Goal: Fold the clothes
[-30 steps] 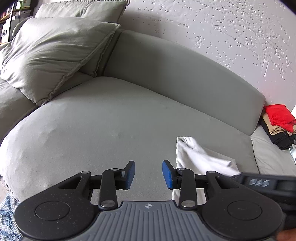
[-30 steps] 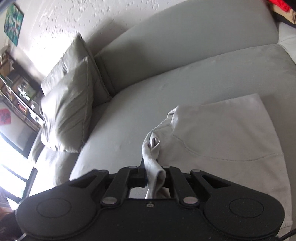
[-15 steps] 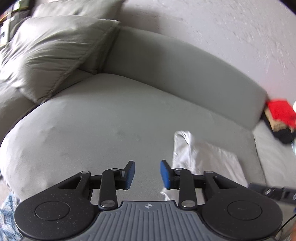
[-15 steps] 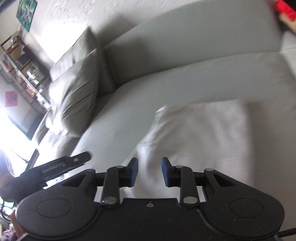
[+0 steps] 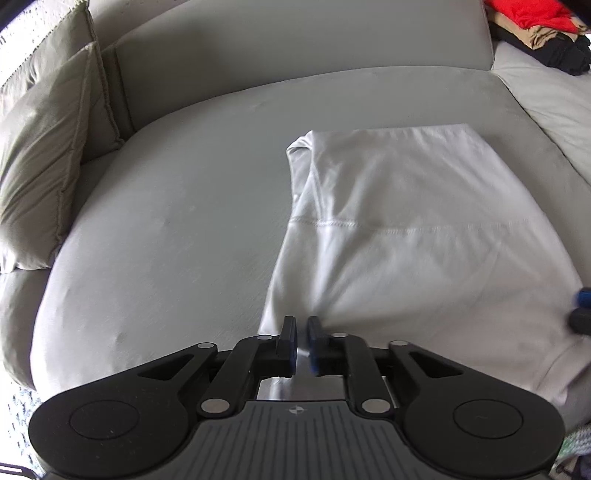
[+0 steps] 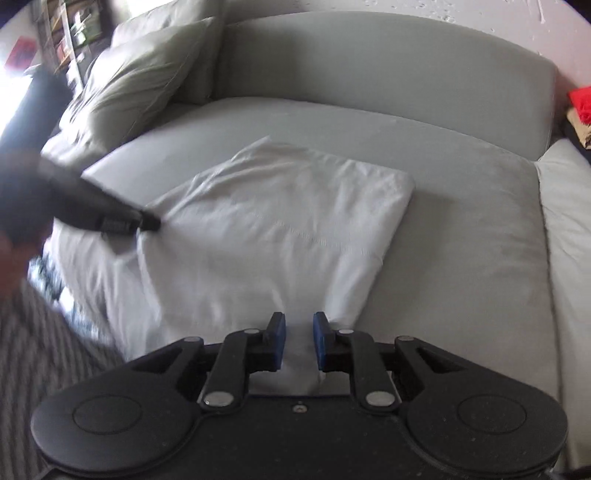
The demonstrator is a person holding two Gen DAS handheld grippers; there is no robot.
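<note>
Currently one white garment (image 5: 413,229) lies partly folded on the grey sofa seat (image 5: 166,221), toward its front edge, one stitched hem line across it. Two grippers in play: left gripper (image 5: 302,341) has its blue pads nearly together, pinching a fold at the garment's near-left edge; right gripper (image 6: 299,341) is spread a little, pads straddling cloth at the near-right corner, grip not closed. Two grey cushions (image 6: 147,74) stacked at the sofa's back-left corner. One pile of red, tan and black clothes (image 5: 539,29) at the back-right corner.
</note>
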